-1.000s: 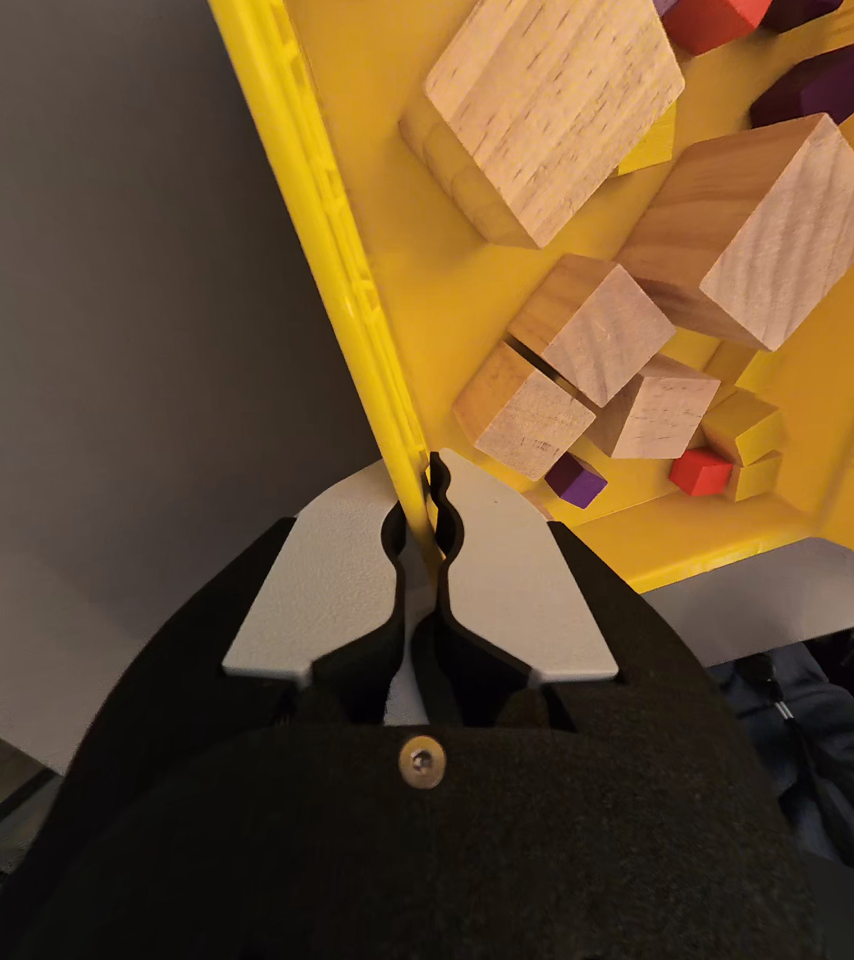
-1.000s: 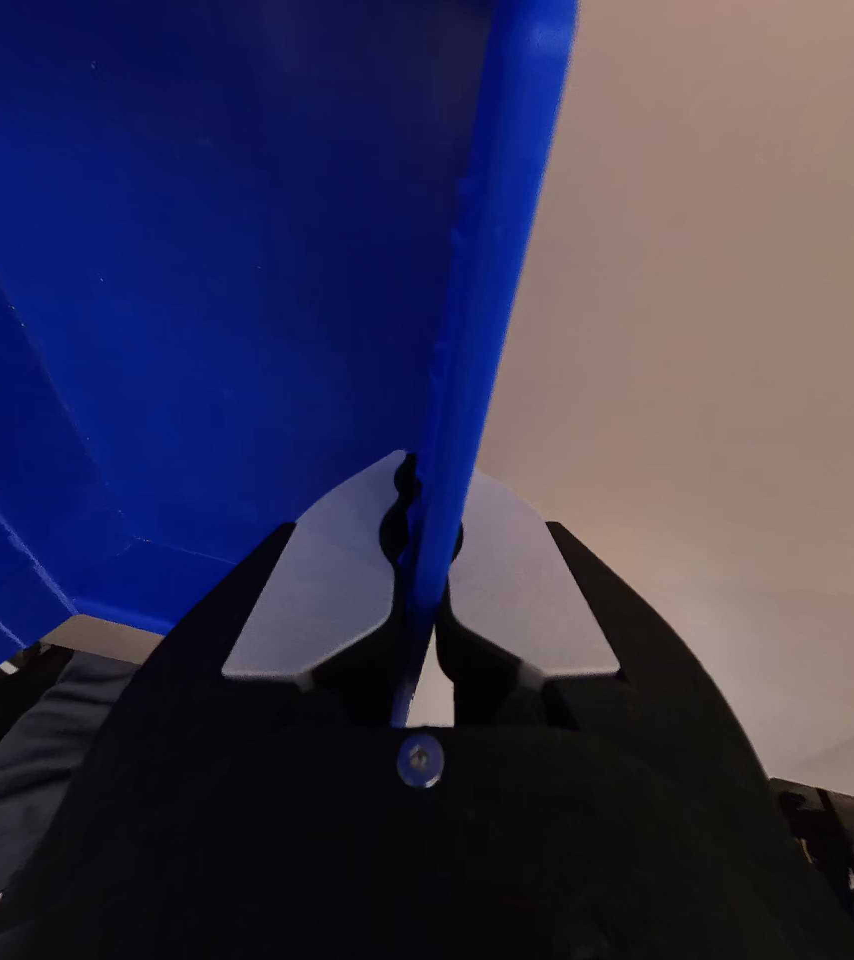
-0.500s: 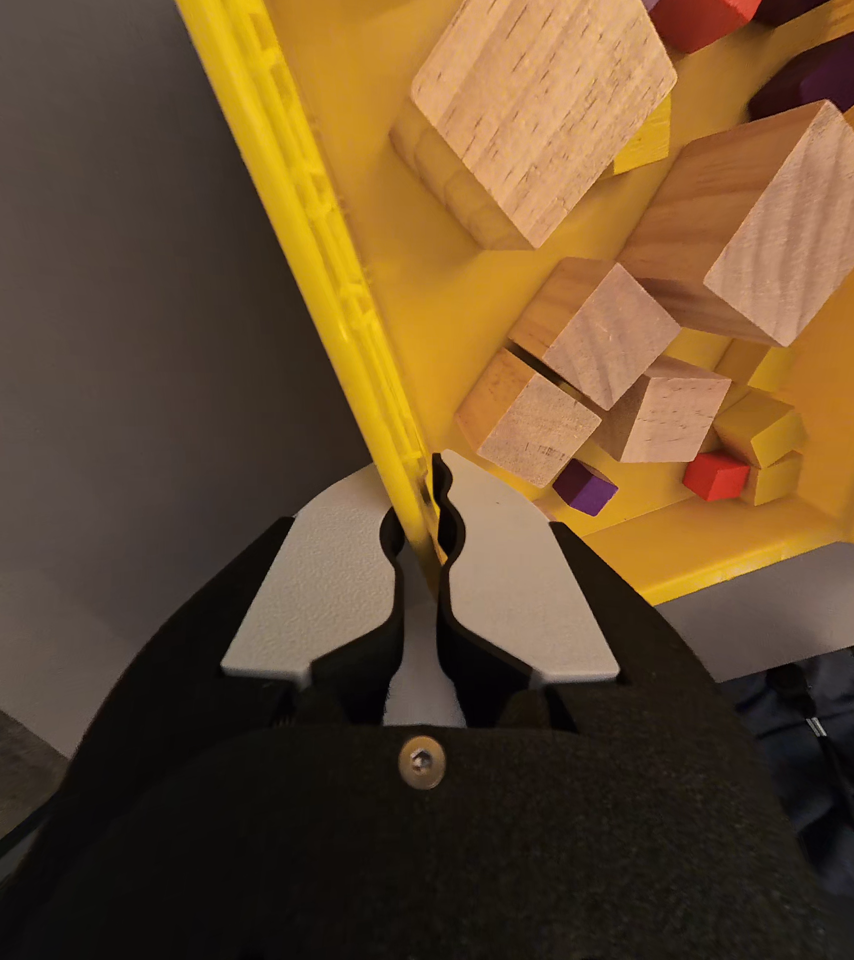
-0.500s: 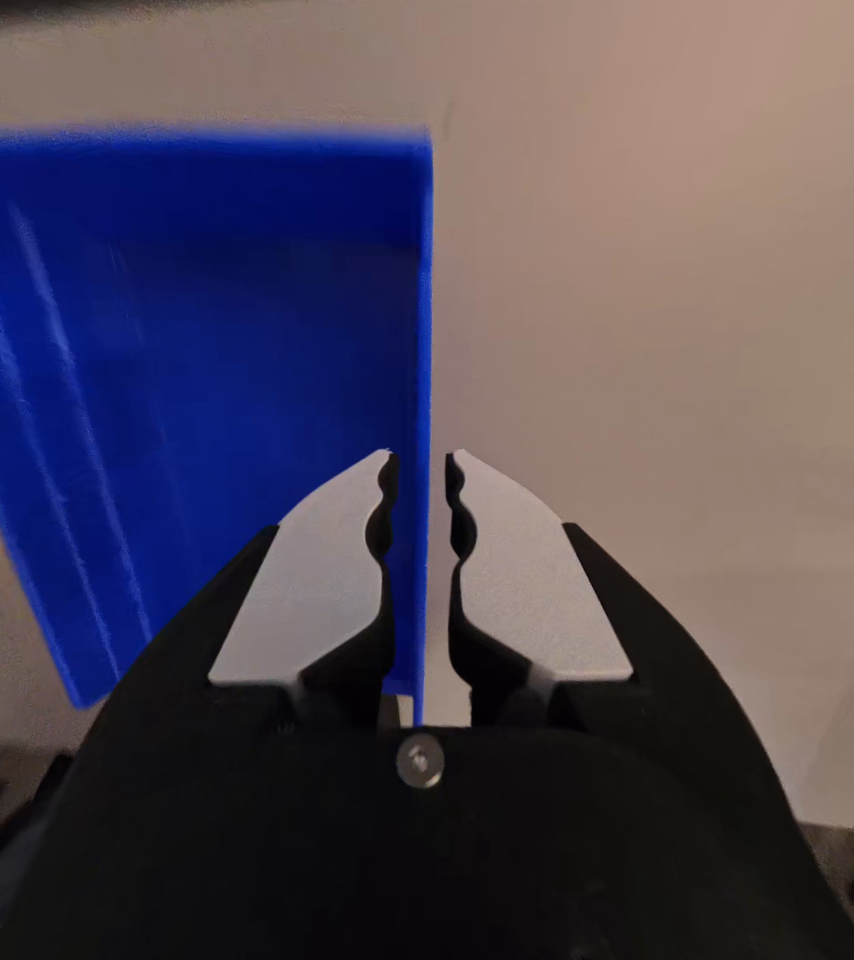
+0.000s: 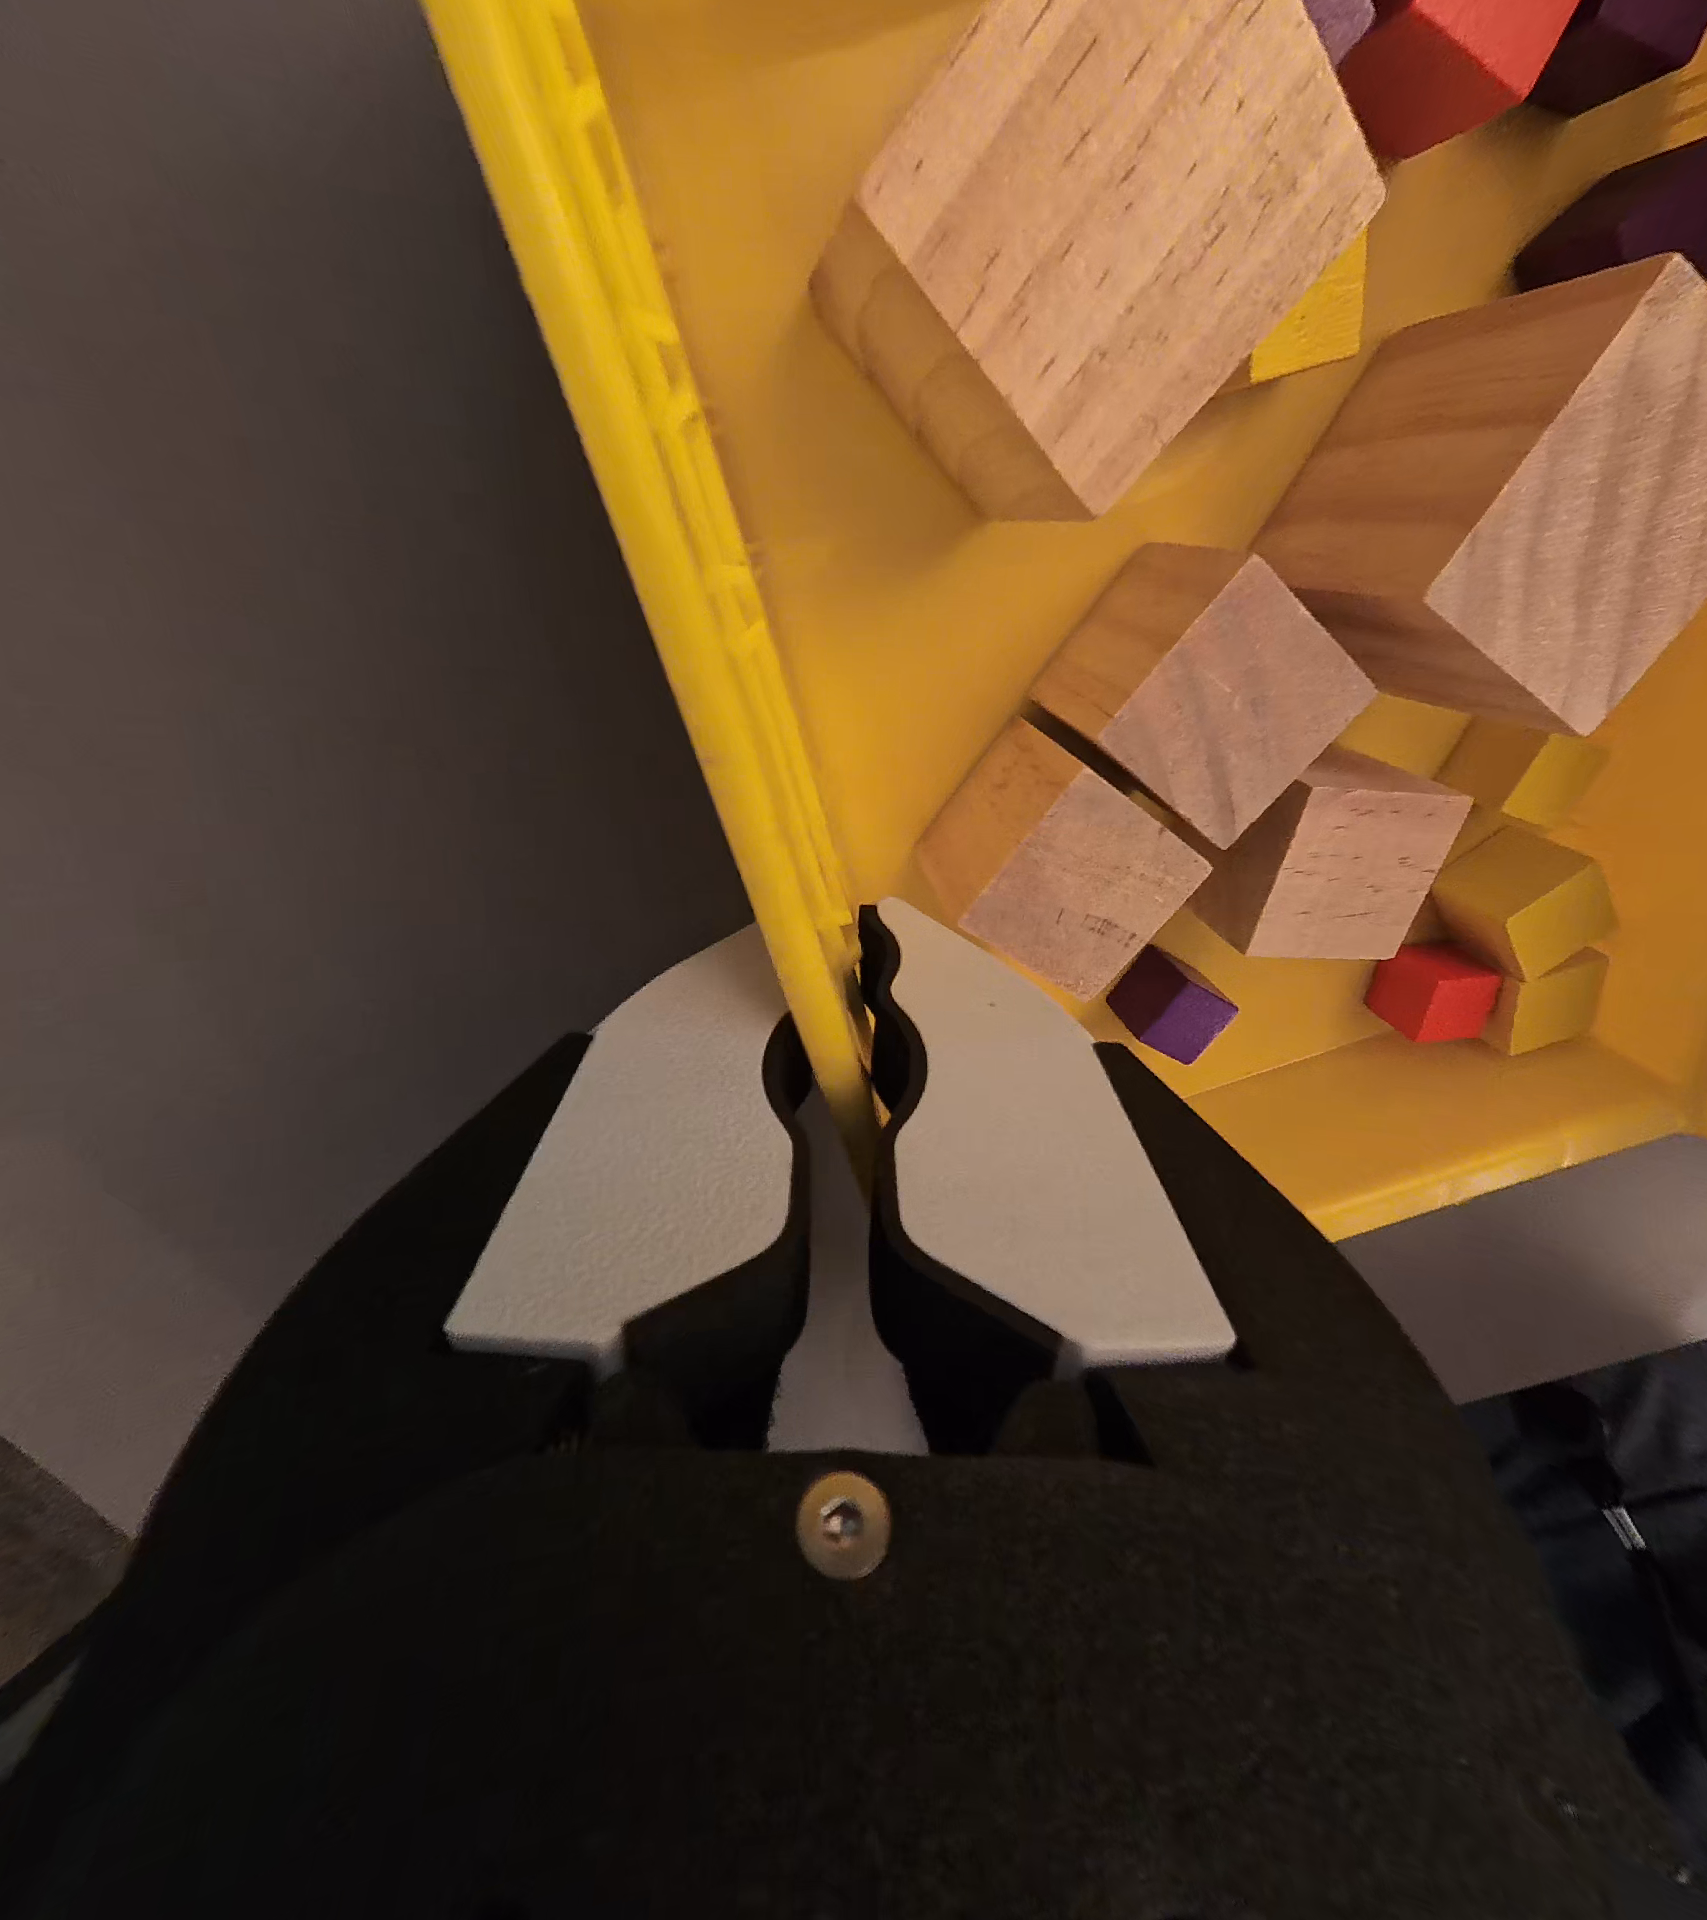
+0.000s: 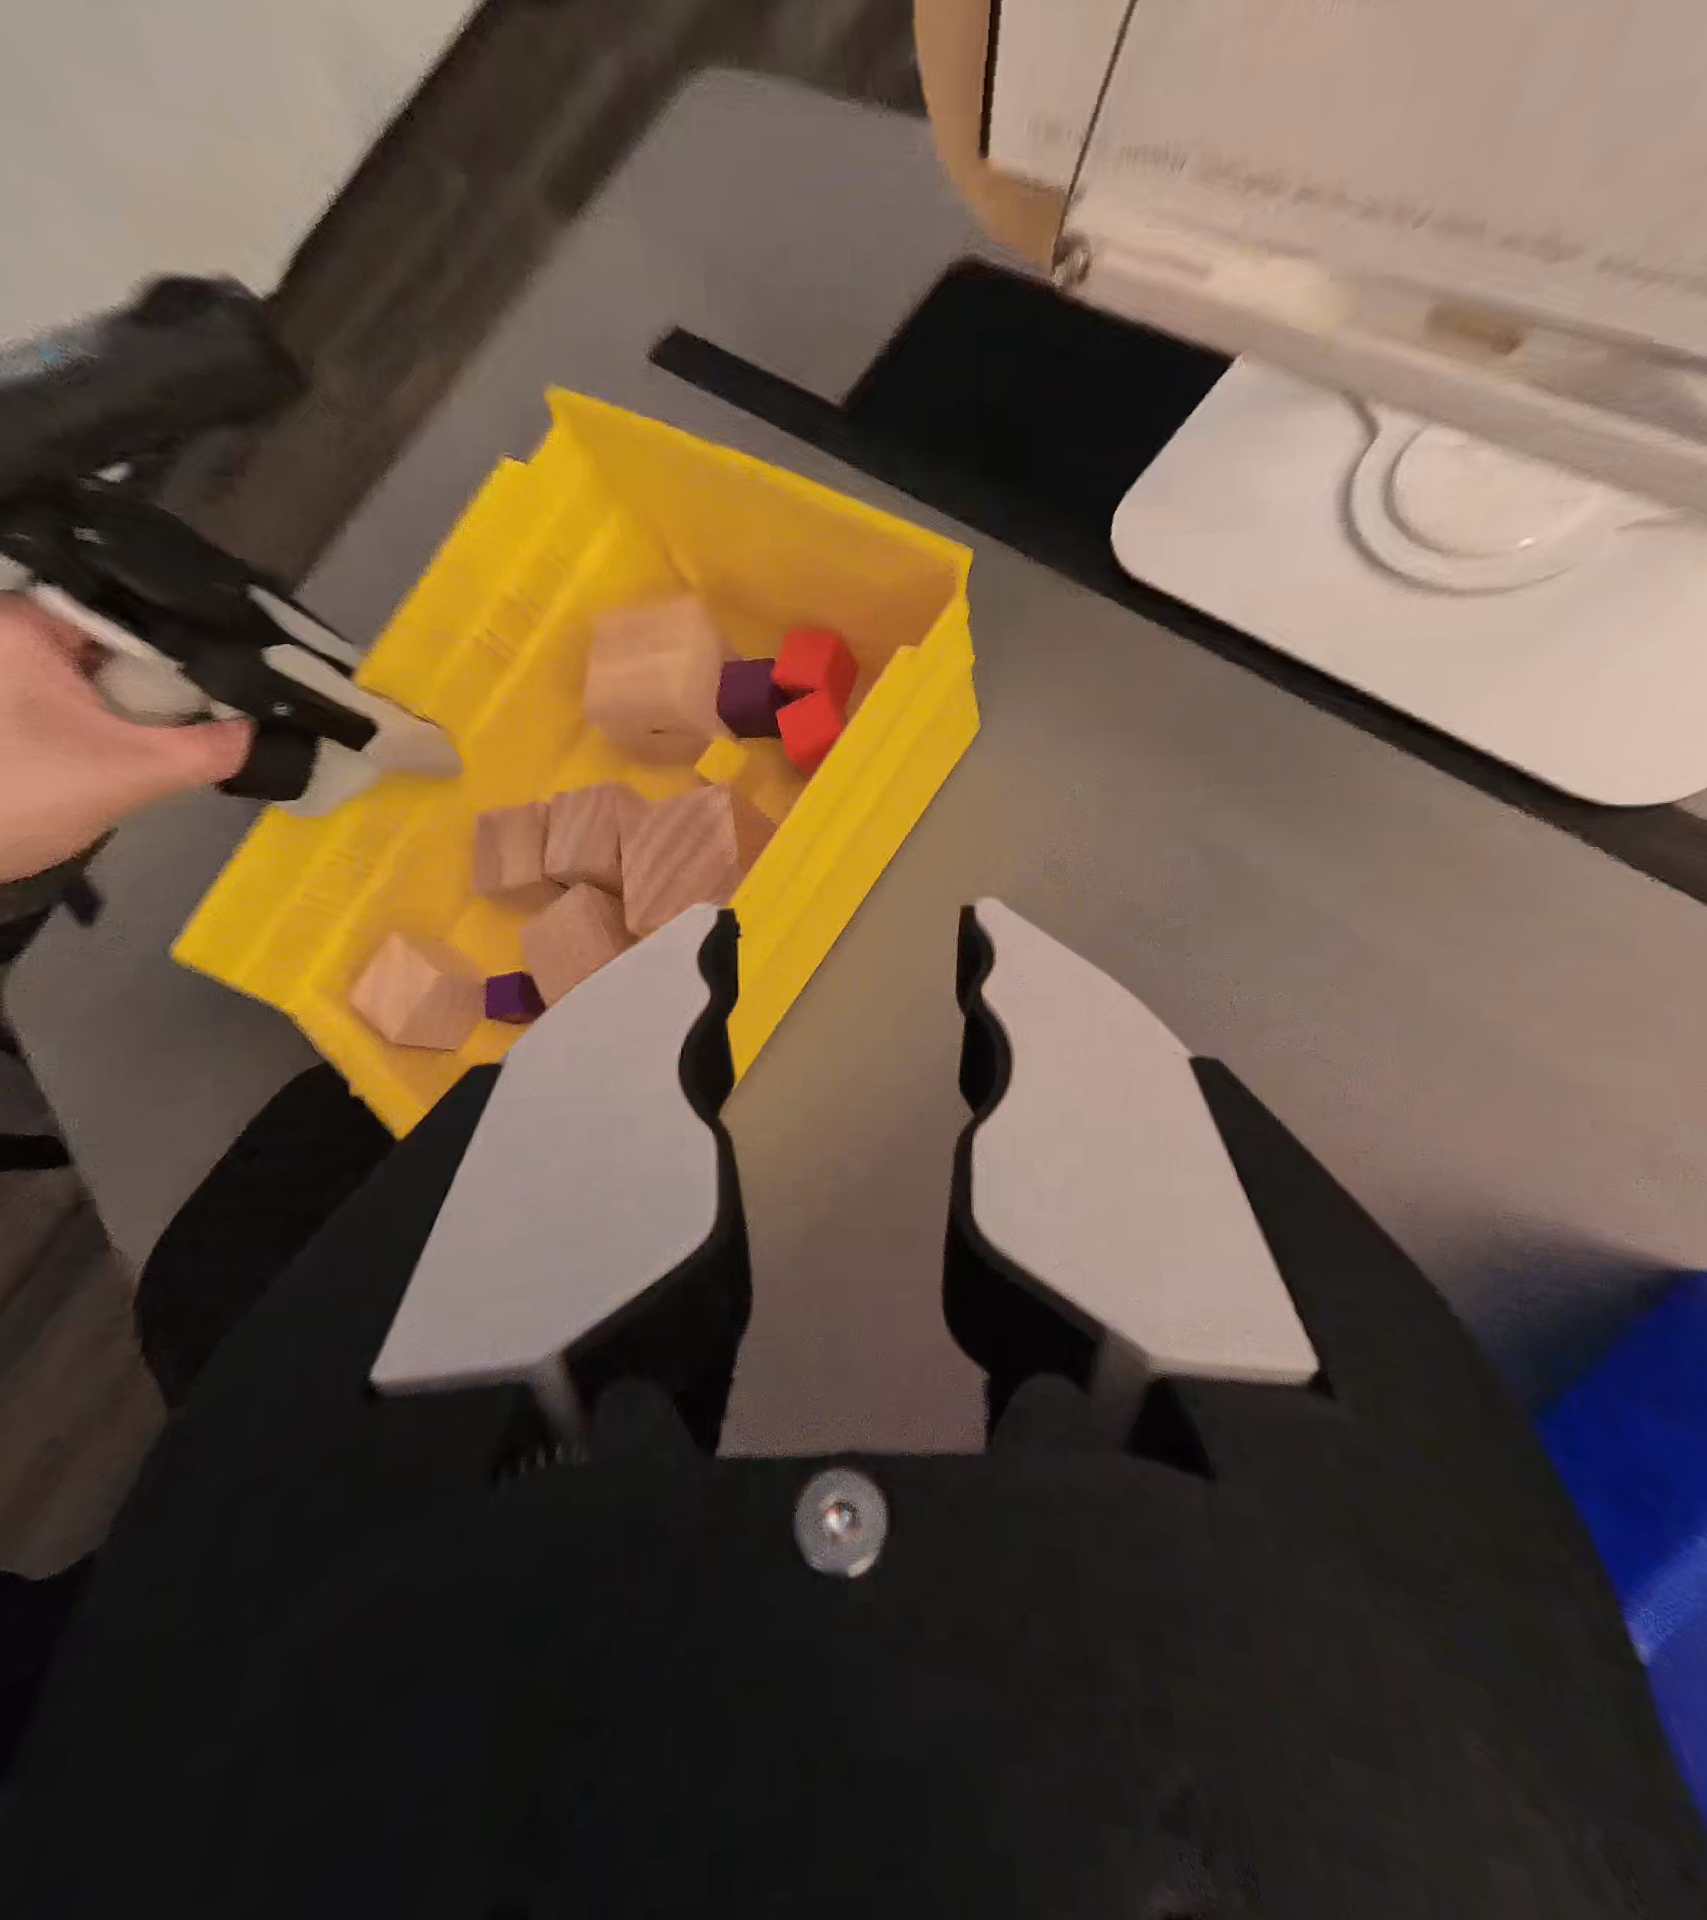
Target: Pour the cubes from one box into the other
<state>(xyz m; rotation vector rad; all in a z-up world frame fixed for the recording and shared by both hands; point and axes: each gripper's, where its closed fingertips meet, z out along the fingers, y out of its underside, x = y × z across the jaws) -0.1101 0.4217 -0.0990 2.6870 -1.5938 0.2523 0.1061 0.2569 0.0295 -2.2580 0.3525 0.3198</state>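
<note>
In the left wrist view, we see the left gripper (image 5: 854,1023) clamped on the side wall of the yellow box (image 5: 683,540). Just beyond the fingertips, wooden cubes (image 5: 1202,717) of several sizes lie on the box floor among small purple, red and yellow cubes (image 5: 1431,1003).

In the right wrist view, the right gripper (image 6: 844,925) has its jaws apart, holding nothing. The blue box (image 6: 1701,1455) lies at the lower right, close beside it. Farther off, we see the yellow box on the grey table (image 6: 1192,883), and behind it a white stand base (image 6: 1451,613).
</note>
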